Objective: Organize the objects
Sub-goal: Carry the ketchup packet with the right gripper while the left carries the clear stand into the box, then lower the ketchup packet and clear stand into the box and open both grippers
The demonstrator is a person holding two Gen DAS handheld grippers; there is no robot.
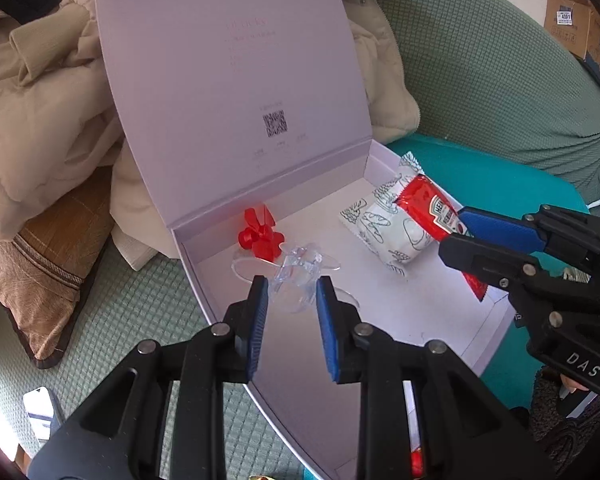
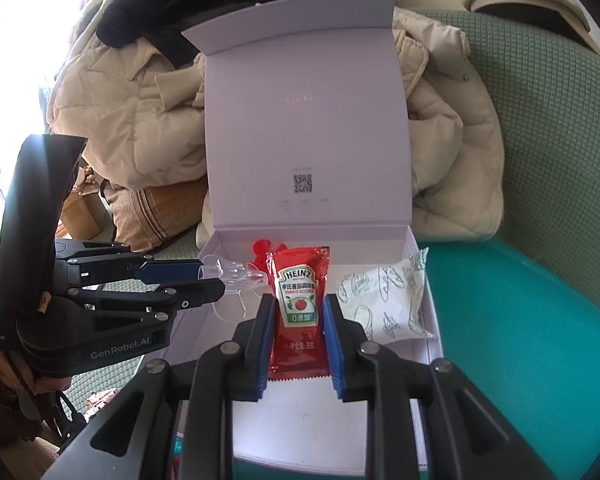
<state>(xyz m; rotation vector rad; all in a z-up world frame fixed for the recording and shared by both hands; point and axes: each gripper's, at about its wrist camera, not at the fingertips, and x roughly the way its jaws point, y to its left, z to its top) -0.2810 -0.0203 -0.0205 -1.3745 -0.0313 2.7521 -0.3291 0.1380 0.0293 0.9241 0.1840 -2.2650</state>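
Gripping ketchup packet [image 2: 299, 312], right jaws shut; left jaws open; red fan [image 1: 260, 234] clearer in left view

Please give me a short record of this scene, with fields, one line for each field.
container: lilac box, lid raised
inside box: red plastic piece, clear plastic piece, printed white packet
left gripper: jaws apart, at the clear plastic piece
right gripper: shut on the ketchup sachet, over the box
surroundings: green sofa, beige jacket
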